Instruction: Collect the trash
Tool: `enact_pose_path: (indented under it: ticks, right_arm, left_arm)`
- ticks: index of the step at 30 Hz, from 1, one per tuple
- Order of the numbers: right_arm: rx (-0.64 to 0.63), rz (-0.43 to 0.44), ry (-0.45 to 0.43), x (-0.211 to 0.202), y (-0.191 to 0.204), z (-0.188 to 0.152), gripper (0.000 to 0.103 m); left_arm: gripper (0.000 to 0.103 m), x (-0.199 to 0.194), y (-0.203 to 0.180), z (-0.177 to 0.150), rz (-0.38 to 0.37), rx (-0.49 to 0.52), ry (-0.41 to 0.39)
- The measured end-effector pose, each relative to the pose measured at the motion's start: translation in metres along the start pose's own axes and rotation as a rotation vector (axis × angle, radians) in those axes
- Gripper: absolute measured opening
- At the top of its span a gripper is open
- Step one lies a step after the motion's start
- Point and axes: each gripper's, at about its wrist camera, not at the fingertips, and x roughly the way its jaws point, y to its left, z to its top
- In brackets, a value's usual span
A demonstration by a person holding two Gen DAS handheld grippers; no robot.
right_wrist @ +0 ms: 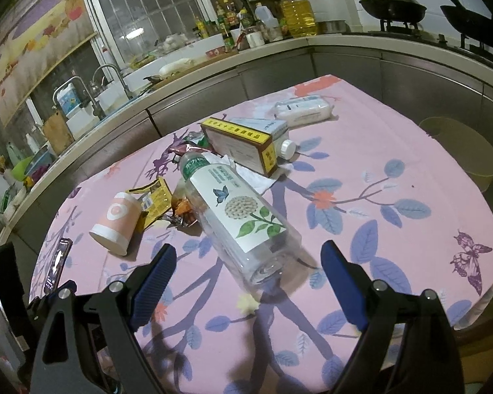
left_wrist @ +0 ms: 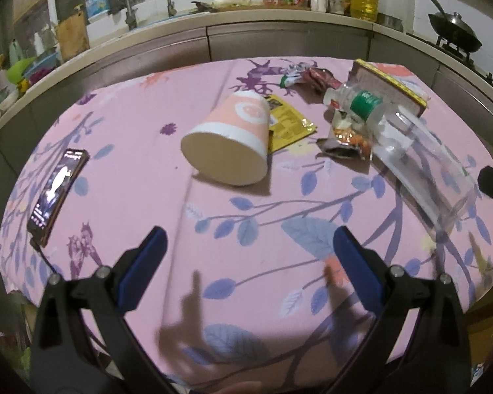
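A pink paper cup (left_wrist: 230,138) (right_wrist: 116,221) lies tipped on the pink flowered tablecloth (left_wrist: 141,197). A clear plastic bottle (right_wrist: 233,213) (left_wrist: 407,138) with a green cap lies on its side. Its base is just beyond my right gripper (right_wrist: 248,257), which stands open with nothing between its blue pads. My left gripper (left_wrist: 249,239) is open too, above bare cloth short of the cup. Beside the cup lie a yellow wrapper (left_wrist: 289,120) (right_wrist: 156,197), an orange snack bag (left_wrist: 348,142) (right_wrist: 184,211), red wrappers (left_wrist: 318,77) and a yellow box (right_wrist: 243,144) (left_wrist: 391,87).
A phone (left_wrist: 57,190) (right_wrist: 58,262) lies at the table's left edge. A white tissue pack (right_wrist: 304,108) and a carton (right_wrist: 263,126) lie at the far side. A kitchen counter (left_wrist: 213,16) with sink, bottles and woks runs behind. A yellow-green stool (right_wrist: 460,151) stands right of the table.
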Motion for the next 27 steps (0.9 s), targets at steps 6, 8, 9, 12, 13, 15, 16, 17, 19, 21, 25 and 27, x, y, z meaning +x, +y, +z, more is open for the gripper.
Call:
enact_pose_path:
  ticks: [6,8,9,12,13,15,16,17,19,21,25,27]
  right_arm:
    - [0.001,0.003,-0.002,-0.003,0.002,0.001,0.086]
    - [-0.005,0.0,-0.011,-0.008,0.004,0.003,0.086]
    - [-0.009,-0.001,-0.014,-0.009,0.004,0.003,0.086]
    - [-0.016,-0.002,-0.023,-0.017,0.006,0.003,0.086]
    - [-0.017,-0.002,-0.024,-0.019,0.006,0.003,0.086]
    - [-0.011,-0.007,-0.023,-0.022,0.005,0.004,0.086]
    - [-0.004,-0.014,-0.018,-0.023,0.004,0.003,0.086]
    - [0.0,-0.019,-0.014,-0.024,0.003,0.003,0.086]
    - [0.011,-0.027,-0.009,-0.027,0.002,0.001,0.086]
    - [0.024,-0.03,-0.009,-0.032,-0.001,-0.001,0.086]
    - [0.044,-0.035,-0.007,-0.039,-0.006,-0.006,0.086]
    - [0.045,-0.039,-0.002,-0.04,-0.007,-0.008,0.086]
  left_arm:
    - [0.097,-0.003,0.01,-0.01,-0.023,-0.057,0.047]
    - [0.097,-0.01,0.017,-0.015,-0.032,-0.097,0.047]
    - [0.097,-0.014,0.021,-0.017,-0.034,-0.122,0.042]
    - [0.097,-0.031,0.032,-0.026,-0.09,-0.192,0.005]
    - [0.097,-0.034,0.032,-0.028,-0.092,-0.198,-0.005]
    - [0.097,-0.043,0.032,-0.029,-0.106,-0.199,-0.04]
    - [0.097,-0.044,0.029,-0.028,-0.146,-0.186,-0.046]
    - [0.097,-0.043,0.025,-0.028,-0.178,-0.167,-0.033]
    - [0.097,-0.041,0.017,-0.027,-0.201,-0.128,-0.001]
    - [0.097,-0.043,0.011,-0.023,-0.192,-0.096,-0.019]
    - [0.097,-0.063,0.01,-0.005,-0.122,-0.065,-0.159]
    - [0.097,-0.07,0.011,0.007,-0.1,-0.075,-0.188]
